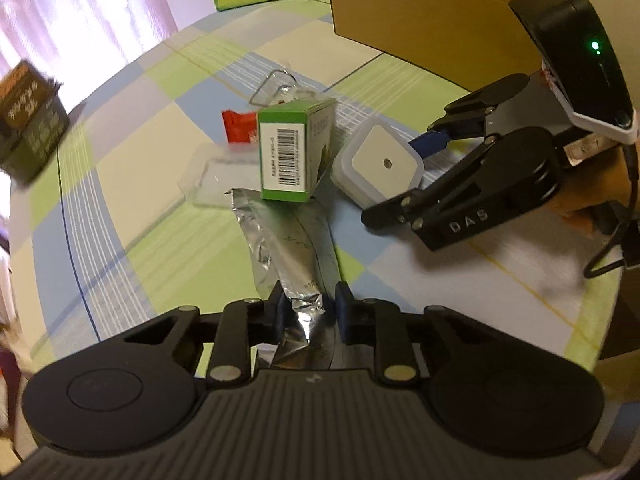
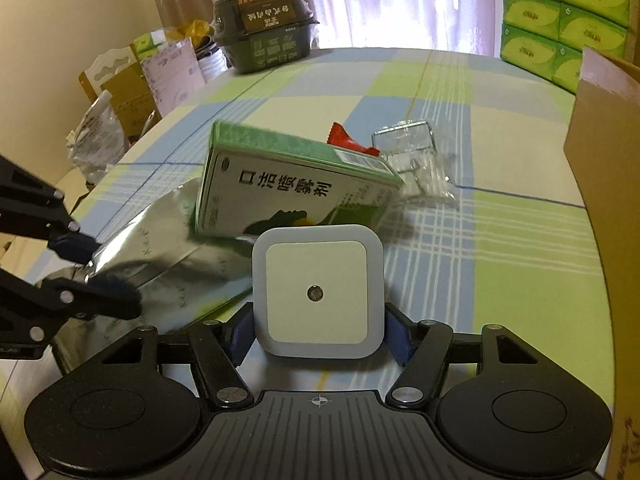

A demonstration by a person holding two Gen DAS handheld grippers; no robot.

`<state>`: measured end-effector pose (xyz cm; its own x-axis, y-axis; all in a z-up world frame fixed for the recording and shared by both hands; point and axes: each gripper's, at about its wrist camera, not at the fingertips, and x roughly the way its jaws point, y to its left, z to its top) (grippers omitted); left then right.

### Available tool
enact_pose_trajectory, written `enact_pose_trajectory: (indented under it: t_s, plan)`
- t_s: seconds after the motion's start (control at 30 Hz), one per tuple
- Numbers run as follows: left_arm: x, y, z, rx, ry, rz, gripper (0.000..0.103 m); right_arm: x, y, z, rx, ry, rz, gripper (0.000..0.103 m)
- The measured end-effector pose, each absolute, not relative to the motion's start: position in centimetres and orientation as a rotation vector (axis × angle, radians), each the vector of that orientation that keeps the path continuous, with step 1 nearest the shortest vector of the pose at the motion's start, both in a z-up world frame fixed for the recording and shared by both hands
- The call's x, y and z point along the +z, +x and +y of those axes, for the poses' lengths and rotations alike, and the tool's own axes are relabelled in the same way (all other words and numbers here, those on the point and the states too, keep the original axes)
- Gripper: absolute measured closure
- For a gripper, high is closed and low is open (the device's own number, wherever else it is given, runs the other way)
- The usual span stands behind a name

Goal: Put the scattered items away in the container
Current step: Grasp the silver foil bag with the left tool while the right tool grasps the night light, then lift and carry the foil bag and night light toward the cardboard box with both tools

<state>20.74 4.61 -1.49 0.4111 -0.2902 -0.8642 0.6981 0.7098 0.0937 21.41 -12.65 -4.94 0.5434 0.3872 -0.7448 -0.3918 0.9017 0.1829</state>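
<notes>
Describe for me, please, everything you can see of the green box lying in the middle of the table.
The green box is a small rectangular carton, apparently cardboard, with green edges and a white panel bearing large dark characters. One narrow side carries a white barcode label. It sits tilted, its lower end propped on the silver foil pouch, among the scattered items on the checked tablecloth. The white square device stands just beside it; contact is unclear. Neither tool touches the box.

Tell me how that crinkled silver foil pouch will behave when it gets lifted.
The silver foil pouch looks creased and thin, so it will probably flop and sag from the left hand-held gripper. The green box appears to rest on its far end, so lifting may tip the box.
</notes>
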Motion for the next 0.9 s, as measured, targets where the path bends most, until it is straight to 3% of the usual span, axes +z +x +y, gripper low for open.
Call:
enact_pose_trajectory:
  t_s: [0.43,0.47,0.57,0.6,0.9]
  plan:
    - [-0.6,17.4,5.7,-0.631,0.273,1.101,0.081,-3.8,16.0,-15.0,0.475,-0.036,0.92,0.035]
    - [-0.5,17.5,5.9,-0.624,0.261,1.109,0.077,-3.8,15.7,-15.2,0.472,-0.034,0.919,0.035]
    - [-0.3,18.3,6.4,-0.597,0.223,1.142,0.049,-3.8,14.8,-15.7,0.462,-0.017,0.92,0.035]
    - [-0.4,18.5,6.4,-0.587,0.215,1.151,0.046,-3.8,14.6,-15.8,0.46,-0.011,0.921,0.035]
    - [-2.8,21.5,6.5,-0.535,0.123,1.294,0.043,-3.6,13.5,-15.8,0.452,-0.06,0.895,0.035]
